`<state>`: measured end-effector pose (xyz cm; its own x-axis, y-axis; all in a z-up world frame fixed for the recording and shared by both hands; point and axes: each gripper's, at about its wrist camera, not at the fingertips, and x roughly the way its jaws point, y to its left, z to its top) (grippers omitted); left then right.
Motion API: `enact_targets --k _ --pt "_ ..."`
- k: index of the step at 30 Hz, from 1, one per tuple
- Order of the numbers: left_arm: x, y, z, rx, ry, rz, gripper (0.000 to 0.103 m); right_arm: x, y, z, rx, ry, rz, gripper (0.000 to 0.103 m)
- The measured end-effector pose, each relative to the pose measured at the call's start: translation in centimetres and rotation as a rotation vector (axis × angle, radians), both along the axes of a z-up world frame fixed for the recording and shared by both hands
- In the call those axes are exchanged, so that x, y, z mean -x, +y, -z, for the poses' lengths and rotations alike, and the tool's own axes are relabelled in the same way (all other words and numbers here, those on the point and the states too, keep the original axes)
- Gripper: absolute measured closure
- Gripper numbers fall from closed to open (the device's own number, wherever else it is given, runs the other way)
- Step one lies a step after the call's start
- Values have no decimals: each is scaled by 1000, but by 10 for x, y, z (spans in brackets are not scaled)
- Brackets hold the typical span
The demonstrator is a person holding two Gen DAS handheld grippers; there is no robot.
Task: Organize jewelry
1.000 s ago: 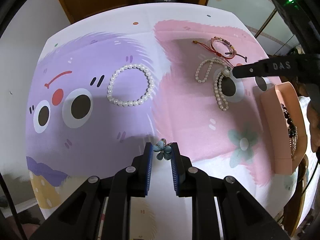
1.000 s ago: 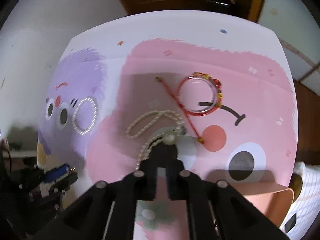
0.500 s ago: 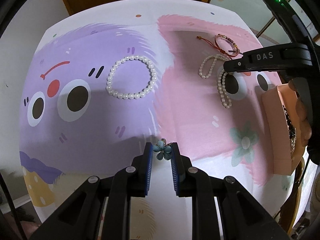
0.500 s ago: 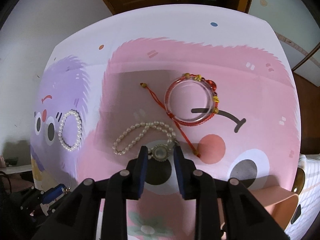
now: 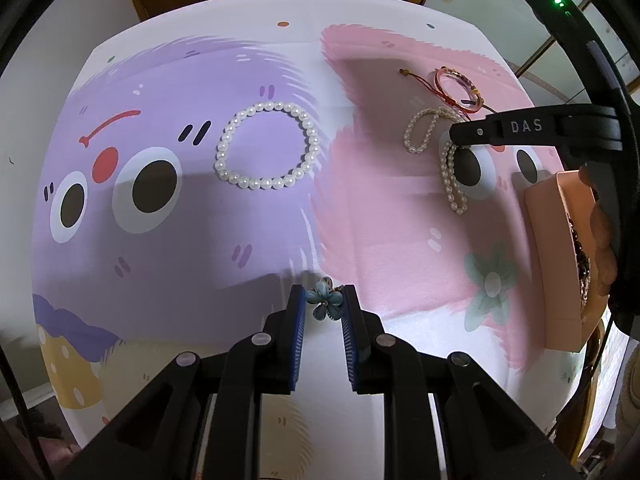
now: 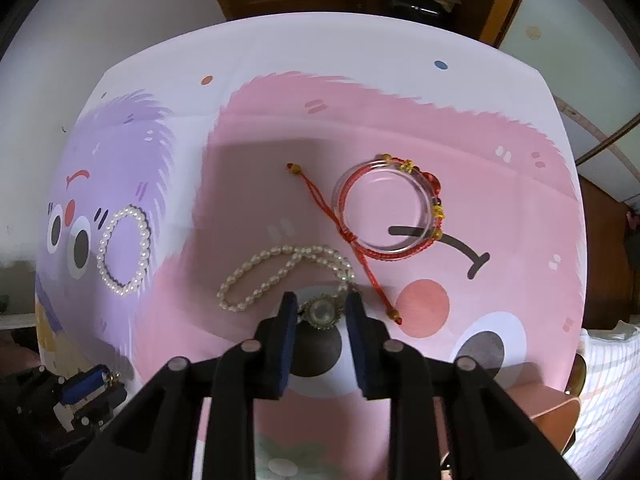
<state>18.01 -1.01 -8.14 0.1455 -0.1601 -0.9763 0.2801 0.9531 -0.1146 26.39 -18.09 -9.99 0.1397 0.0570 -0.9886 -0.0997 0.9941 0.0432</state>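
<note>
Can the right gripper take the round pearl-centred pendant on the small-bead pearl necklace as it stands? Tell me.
Probably yes. The right gripper is open, with the pendant sitting between its fingers and nothing over it; closing should catch it.

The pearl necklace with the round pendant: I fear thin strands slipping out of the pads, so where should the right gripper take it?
Grip the round pendant, the stiffest, widest part of the pearl necklace. Come from the near side, down onto the cloth; the right gripper, open, already straddles it, while the loose strands lie beyond and to the left.
</note>
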Motion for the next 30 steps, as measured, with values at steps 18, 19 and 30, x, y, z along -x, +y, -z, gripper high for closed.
enact_targets --k 18,19,30 --pt "4 -5 -22 12 -20 9 87 30 -30 -44 -102 -60 -10 85" --pt "5 -8 -27 12 -28 16 87 37 -33 -53 -112 -71 -11 85" --pt "30 -82 -84 32 -134 155 87 122 -91 -124 -132 -183 1 85"
